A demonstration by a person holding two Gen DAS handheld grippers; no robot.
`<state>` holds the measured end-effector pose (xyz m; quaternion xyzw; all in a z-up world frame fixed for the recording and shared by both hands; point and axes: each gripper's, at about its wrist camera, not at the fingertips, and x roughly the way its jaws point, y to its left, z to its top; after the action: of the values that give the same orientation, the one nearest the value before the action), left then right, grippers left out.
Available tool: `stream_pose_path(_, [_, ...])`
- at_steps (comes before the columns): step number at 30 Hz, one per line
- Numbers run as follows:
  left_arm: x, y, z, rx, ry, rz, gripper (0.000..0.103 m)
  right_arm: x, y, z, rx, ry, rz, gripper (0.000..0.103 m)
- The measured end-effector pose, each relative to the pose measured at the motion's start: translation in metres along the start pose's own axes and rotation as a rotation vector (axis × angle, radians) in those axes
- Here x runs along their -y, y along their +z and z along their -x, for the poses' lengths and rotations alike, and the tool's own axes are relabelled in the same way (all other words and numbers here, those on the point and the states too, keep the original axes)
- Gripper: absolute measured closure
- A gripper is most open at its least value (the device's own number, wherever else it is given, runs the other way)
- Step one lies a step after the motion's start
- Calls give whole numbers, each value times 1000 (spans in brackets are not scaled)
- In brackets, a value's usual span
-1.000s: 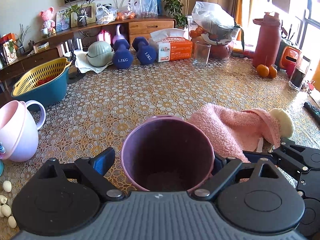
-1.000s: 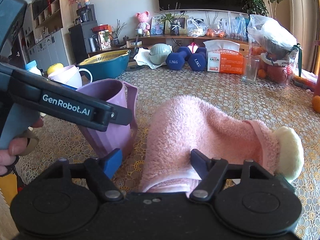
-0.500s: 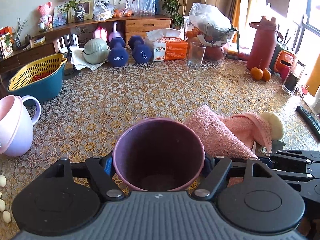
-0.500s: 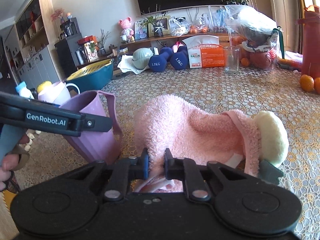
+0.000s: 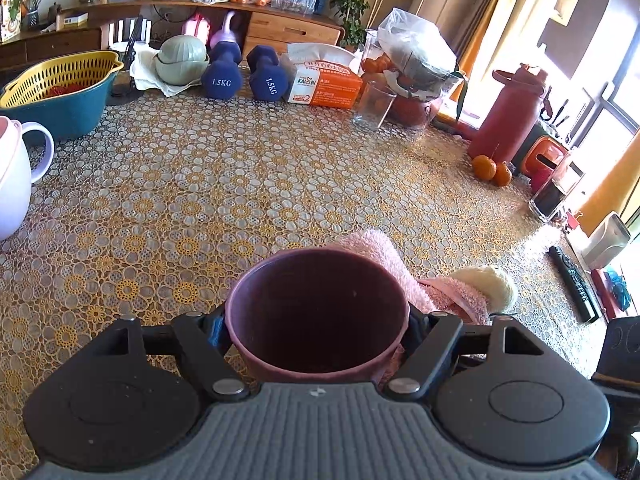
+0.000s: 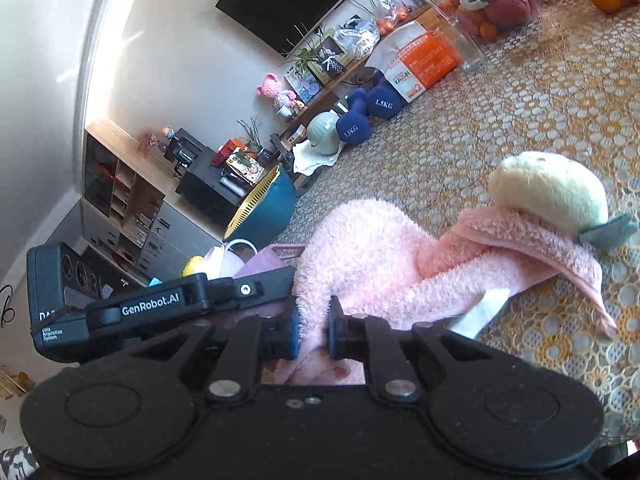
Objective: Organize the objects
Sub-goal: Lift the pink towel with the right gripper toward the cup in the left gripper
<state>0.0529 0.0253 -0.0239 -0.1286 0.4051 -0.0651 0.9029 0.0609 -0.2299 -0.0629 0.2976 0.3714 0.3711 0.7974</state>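
Observation:
My left gripper (image 5: 316,328) is shut on a purple cup (image 5: 316,312), which is held upright and looks empty inside. The cup also shows in the right wrist view (image 6: 264,258), behind the left gripper's body. My right gripper (image 6: 313,334) is shut on a fluffy pink towel (image 6: 360,248) with a cream plush end (image 6: 548,192). The towel is pulled up at my end and trails onto the table; it also shows in the left wrist view (image 5: 380,252) just right of the cup.
On the lace-covered table (image 5: 240,184): a teal and yellow basket (image 5: 56,92), a pale pink pitcher (image 5: 12,184), two blue dumbbells (image 5: 244,74), a tissue box (image 5: 324,82), a glass (image 5: 374,106), a red bottle (image 5: 508,116), oranges (image 5: 490,170), a remote (image 5: 574,282).
My left gripper closed on the purple cup and lifted it. My right gripper closed on the pink towel, then raised it and rolled to the side.

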Motion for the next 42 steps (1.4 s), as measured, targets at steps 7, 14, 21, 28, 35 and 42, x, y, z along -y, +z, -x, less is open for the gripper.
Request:
stream_pose_path(7, [1,-1,2,-2,8,1,26,-6,-17,-13,-77,-190,159,91])
stream_pose_path(14, [0,-1,3,-2,8,11,26,-21,-4,19,8,-42,51,91])
stream_pose_path(21, [-2,-2,4,-1,7,14,26,-28,-9,-3,-37,-23,45,91])
stream_pose_path(28, [1,-8,7,7,-2,-32,26,-11,-16,-17,-75,-121,70,91])
stream_pose_path(35, [7,-21,13,30,-18,-137,26,-8,6,8,-5,-119,98,91])
stream_pose_path(42, [20,-29,16,50,-2,-232,26,-32,35,12,2,-2,202,91])
